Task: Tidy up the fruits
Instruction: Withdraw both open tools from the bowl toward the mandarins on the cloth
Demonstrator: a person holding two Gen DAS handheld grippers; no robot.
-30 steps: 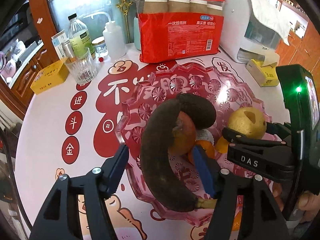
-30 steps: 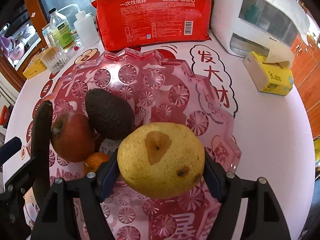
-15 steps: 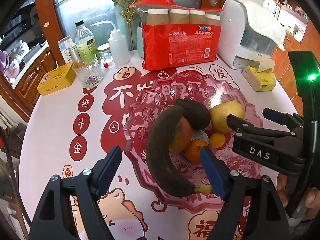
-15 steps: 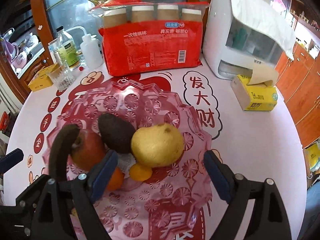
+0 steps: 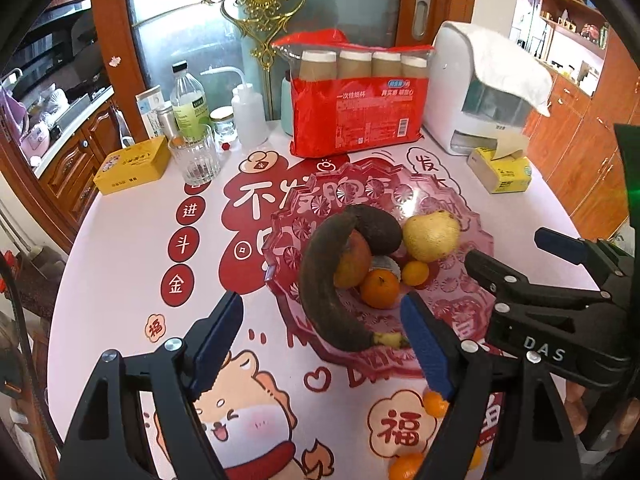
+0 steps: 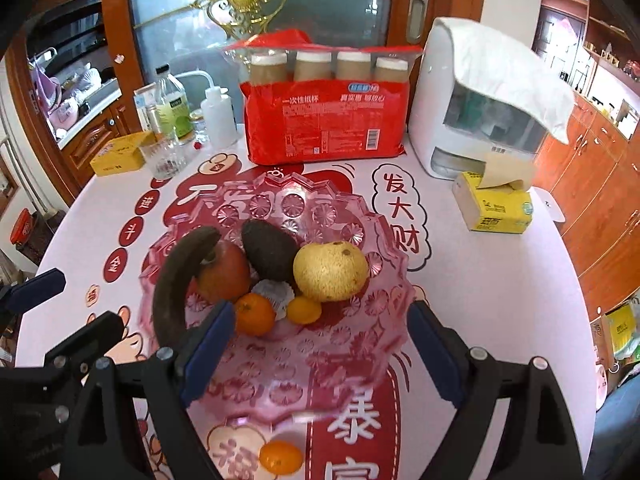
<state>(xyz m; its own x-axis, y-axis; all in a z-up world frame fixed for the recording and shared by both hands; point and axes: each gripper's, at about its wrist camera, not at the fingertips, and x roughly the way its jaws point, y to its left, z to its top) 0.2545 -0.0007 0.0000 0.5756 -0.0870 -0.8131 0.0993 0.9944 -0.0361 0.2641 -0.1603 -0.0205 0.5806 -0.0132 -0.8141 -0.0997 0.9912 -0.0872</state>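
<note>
A pink glass bowl [image 5: 472, 300] [image 6: 320, 380] on the table holds a blackened banana [image 5: 324, 292] [image 6: 172, 280], a red apple [image 6: 224, 272], a dark avocado [image 6: 268, 254], a yellow pear [image 5: 430, 236] [image 6: 330, 270] and two small oranges [image 5: 380, 288] [image 6: 254, 314]. My left gripper [image 5: 324, 336] hangs open above the bowl's near rim, with nothing between its fingers. My right gripper [image 6: 316, 344] is open too, raised over the bowl and empty. Loose small oranges [image 6: 280, 458] [image 5: 404, 466] lie on the table in front of the bowl.
Behind the bowl stand a red pack of paper cups [image 5: 356, 116], a white appliance [image 5: 476, 100] under a cloth, a yellow tissue pack [image 5: 502, 170], a drinking glass [image 5: 196, 158], bottles [image 5: 190, 104] and a yellow tin [image 5: 132, 164]. Wooden cabinets surround the round table.
The right gripper let go of the pear, which now rests in the bowl, and opened wide. The left gripper released the banana. Both grippers drew up and back from the bowl.
</note>
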